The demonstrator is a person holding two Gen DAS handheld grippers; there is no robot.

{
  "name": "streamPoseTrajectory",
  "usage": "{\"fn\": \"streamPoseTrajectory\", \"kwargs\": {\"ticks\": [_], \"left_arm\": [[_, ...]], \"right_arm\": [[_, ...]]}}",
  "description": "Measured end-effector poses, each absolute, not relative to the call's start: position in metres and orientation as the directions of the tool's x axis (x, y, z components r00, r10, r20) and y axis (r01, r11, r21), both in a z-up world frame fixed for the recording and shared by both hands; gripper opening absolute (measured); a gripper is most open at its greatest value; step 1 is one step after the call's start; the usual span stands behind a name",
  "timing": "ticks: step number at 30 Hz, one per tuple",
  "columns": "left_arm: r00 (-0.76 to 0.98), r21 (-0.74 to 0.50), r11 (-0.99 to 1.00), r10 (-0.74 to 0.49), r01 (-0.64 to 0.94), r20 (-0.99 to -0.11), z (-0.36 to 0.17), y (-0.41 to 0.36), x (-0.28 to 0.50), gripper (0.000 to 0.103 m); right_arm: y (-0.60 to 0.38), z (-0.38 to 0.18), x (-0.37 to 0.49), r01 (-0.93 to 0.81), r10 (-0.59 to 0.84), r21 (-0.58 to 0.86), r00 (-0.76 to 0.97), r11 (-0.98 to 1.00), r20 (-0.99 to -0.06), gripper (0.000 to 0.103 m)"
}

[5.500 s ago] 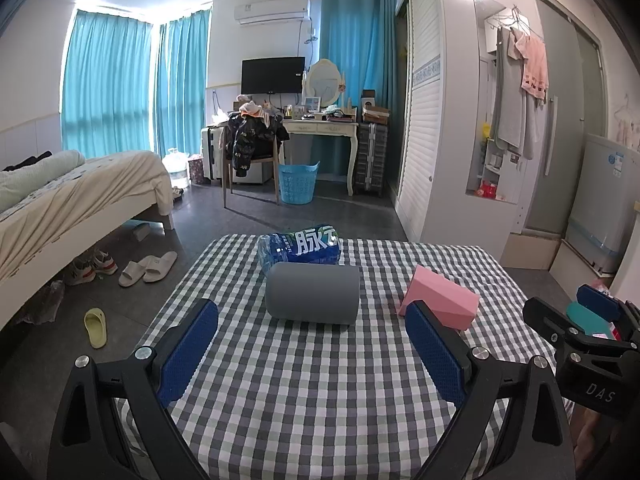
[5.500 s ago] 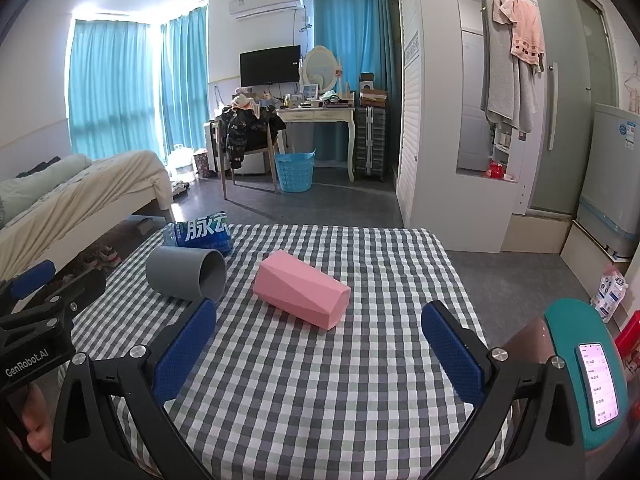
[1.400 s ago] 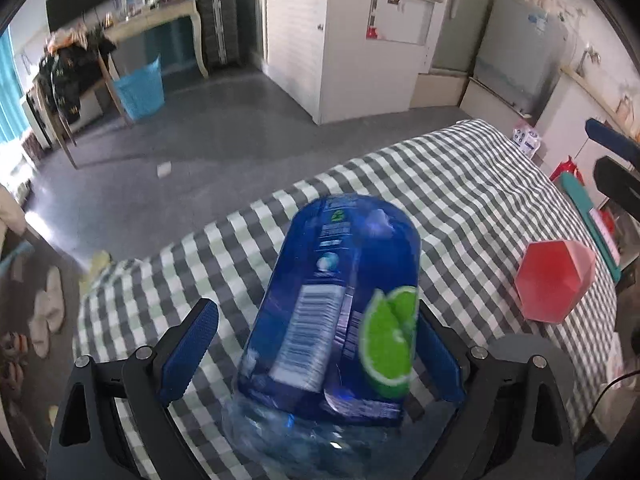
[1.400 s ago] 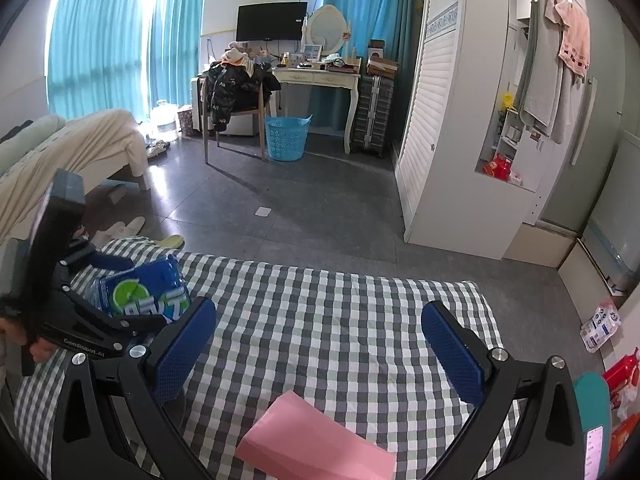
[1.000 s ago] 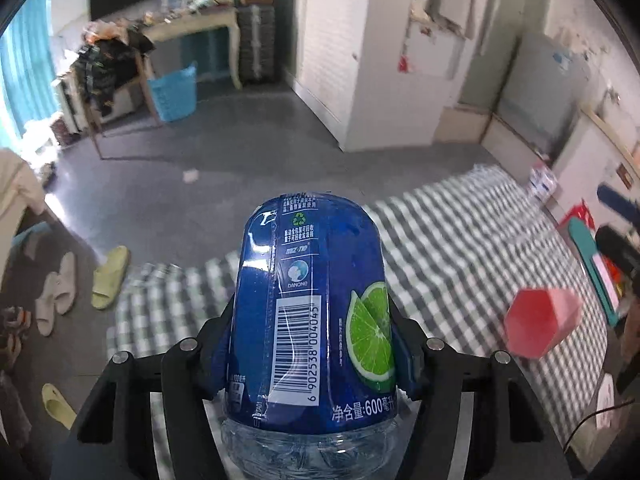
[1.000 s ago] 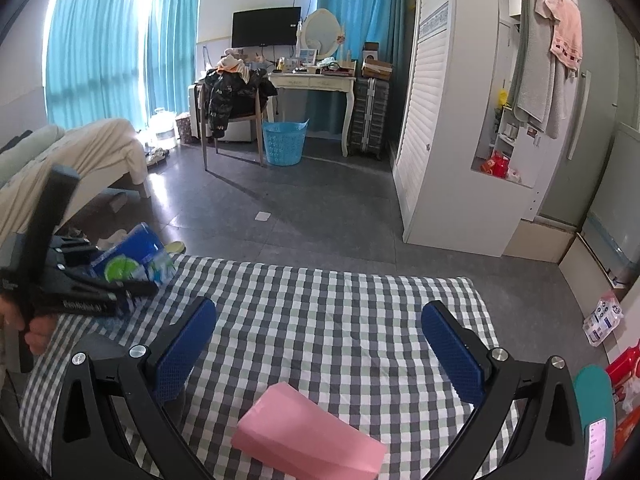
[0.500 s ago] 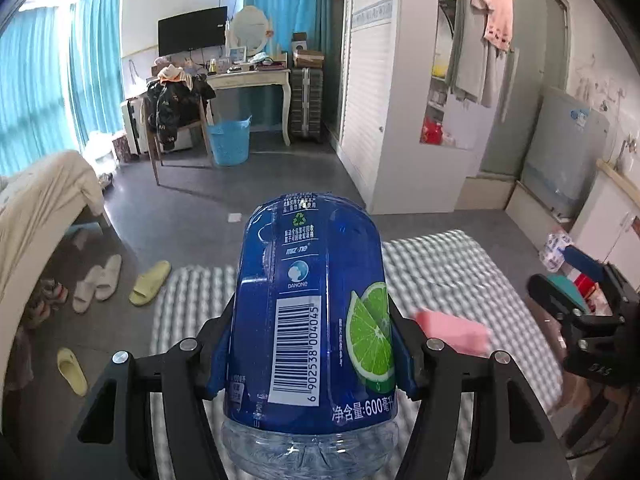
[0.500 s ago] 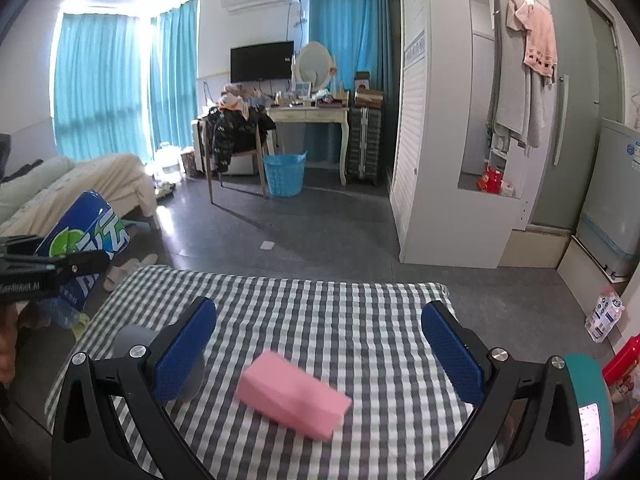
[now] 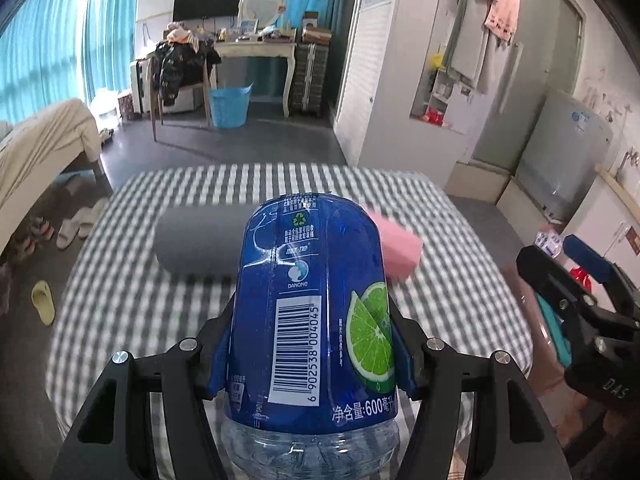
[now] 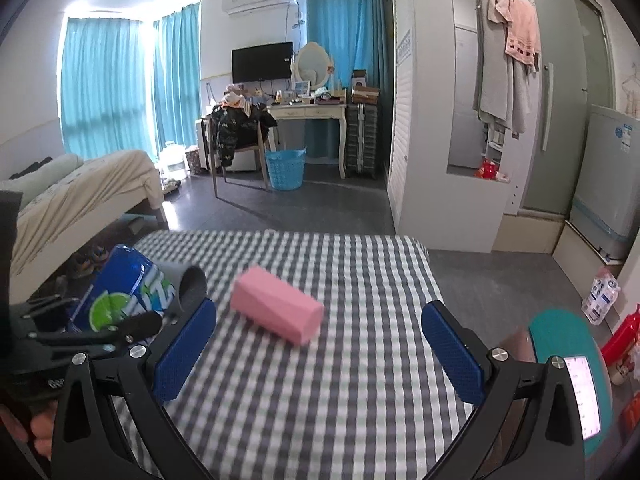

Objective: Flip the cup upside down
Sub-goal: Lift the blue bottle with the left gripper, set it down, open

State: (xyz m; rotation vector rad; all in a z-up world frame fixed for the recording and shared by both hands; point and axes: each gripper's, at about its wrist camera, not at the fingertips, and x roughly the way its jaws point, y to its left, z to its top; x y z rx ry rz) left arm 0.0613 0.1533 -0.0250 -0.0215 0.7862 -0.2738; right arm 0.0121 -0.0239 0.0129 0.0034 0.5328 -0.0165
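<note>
My left gripper [image 9: 312, 344] is shut on a blue-labelled water bottle [image 9: 316, 312], which is held off the checked tablecloth [image 9: 132, 320] and fills the lower middle of the left wrist view. Behind it a grey cup [image 9: 196, 244] lies on its side, and a pink faceted cup [image 9: 400, 248] lies on its side to the right. In the right wrist view my right gripper [image 10: 320, 340] is open with nothing between its pads. The pink cup [image 10: 276, 310] lies just ahead of it. The grey cup [image 10: 192, 284] shows its open mouth behind the bottle [image 10: 124, 292].
A phone on a teal stand [image 10: 576, 384] and a red container [image 10: 624, 336] sit at the table's right side. A bed [image 10: 80, 192] stands left of the table. Floor drops away past the far table edge [image 10: 280, 234]. Slippers [image 9: 44, 304] lie on the floor.
The left gripper shut on the bottle and lifted it, then tilted down and back towards the table, bringing both cups into its view. The right gripper stays open, with its view a little lower.
</note>
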Motion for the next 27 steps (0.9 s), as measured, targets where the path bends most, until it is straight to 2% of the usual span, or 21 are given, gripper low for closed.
{"fn": "streamPoseTrajectory", "kwargs": {"ticks": [18, 20, 22, 27], "left_arm": [[0.599, -0.118, 0.97, -0.225, 0.214, -0.769, -0.079, 0.128, 0.075, 0.068], [0.59, -0.118, 0.969, -0.226, 0.216, -0.775, -0.08, 0.127, 0.078, 0.072], [0.596, -0.104, 0.972, -0.211, 0.209, -0.775, -0.081, 0.121, 0.078, 0.081], [0.625, -0.06, 0.98, -0.168, 0.19, -0.763, -0.076, 0.121, 0.073, 0.082]], "right_arm": [[-0.032, -0.024, 0.027, 0.035, -0.024, 0.008, 0.818, 0.999, -0.575, 0.103], [-0.032, -0.024, 0.03, 0.038, -0.028, 0.005, 0.816, 0.999, -0.577, 0.103], [-0.032, -0.024, 0.032, 0.04, -0.029, 0.006, 0.816, 0.999, -0.578, 0.103], [-0.032, -0.022, 0.034, 0.046, -0.037, 0.001, 0.817, 0.999, -0.575, 0.103]]}}
